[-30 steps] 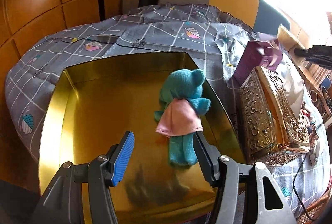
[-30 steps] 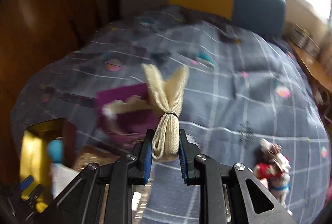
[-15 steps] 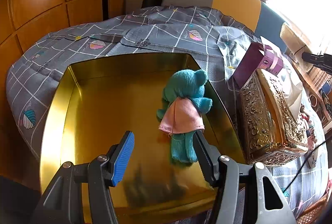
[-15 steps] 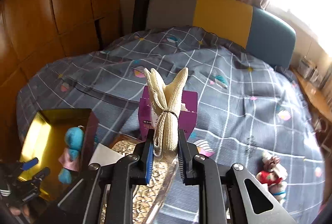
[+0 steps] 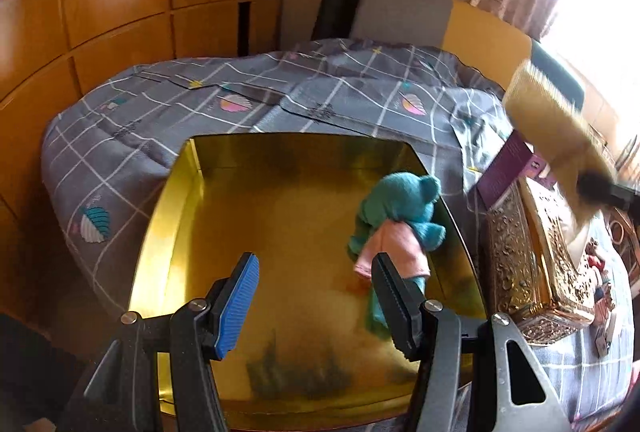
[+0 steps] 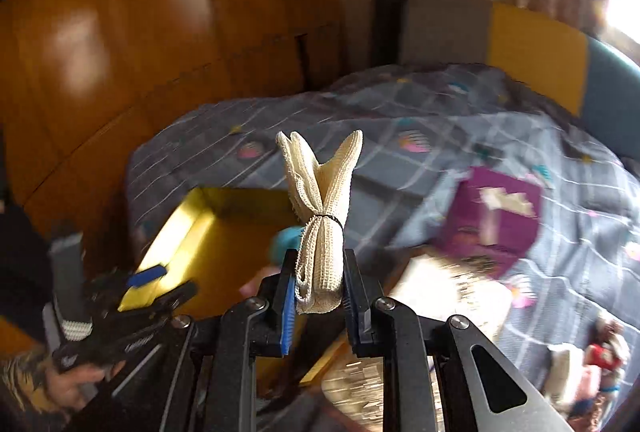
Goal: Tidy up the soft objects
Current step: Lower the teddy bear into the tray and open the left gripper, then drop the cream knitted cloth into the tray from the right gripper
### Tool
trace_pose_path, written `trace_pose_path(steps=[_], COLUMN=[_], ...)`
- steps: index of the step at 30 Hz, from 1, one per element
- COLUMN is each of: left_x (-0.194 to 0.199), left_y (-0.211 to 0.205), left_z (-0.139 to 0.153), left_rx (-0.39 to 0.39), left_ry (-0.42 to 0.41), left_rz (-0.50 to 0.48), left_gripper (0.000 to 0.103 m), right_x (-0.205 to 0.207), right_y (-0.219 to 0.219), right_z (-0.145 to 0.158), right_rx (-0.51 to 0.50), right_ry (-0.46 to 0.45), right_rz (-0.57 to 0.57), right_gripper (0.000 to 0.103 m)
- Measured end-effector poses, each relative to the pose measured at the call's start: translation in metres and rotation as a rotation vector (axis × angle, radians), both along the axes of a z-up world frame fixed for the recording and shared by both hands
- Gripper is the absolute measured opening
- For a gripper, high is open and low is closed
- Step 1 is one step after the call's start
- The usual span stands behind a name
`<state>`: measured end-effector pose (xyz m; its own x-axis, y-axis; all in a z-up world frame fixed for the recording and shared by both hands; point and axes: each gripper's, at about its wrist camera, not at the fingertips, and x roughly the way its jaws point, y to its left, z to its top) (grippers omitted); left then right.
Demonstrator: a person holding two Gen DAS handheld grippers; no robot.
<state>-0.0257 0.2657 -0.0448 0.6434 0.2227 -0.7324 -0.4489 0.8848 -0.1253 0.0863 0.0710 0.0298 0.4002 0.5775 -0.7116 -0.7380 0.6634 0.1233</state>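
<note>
A shallow gold tray (image 5: 176,216) lies on the bed, and a teal plush bear in a pink shirt (image 5: 400,207) rests at its right side. My left gripper (image 5: 316,292) hovers open over the tray's near part, with nothing between its fingers; the bear's legs are behind the right finger. My right gripper (image 6: 318,288) is shut on a cream knitted cloth bundle (image 6: 320,216) tied with a dark band. In the left wrist view that bundle (image 5: 552,135) shows blurred at the upper right. The right wrist view shows the tray (image 6: 188,228) below left and the left gripper (image 6: 156,284) in a hand.
An ornate gold tissue box (image 5: 532,256) stands right of the tray, with a purple box (image 5: 508,171) behind it. A small red and white doll (image 6: 604,352) lies on the grey checked bedspread (image 5: 280,99). Wooden panels and a padded headboard (image 5: 480,31) bound the bed.
My right gripper has swung left with the cream bundle, from over the purple box toward the gold tray. The left gripper has drawn back slightly and stayed open.
</note>
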Motion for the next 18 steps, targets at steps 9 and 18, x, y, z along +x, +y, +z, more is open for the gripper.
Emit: trace_pose_path(steps=[9, 18], left_x=[-0.006, -0.009], left_y=[0.007, 0.0], left_z=[-0.003, 0.001], left_rx=[-0.003, 0.005], left_ry=[0.003, -0.015], left_rz=[0.019, -0.002], left_gripper=[0.059, 0.059], right_x=[-0.044, -0.056], right_y=[0.033, 0.04], right_z=[-0.054, -0.08], right_rx=[-0.115, -0.161], right_ry=[0.067, 0.061], right_rz=[0.103, 0.097], right_gripper=[0.022, 0.032])
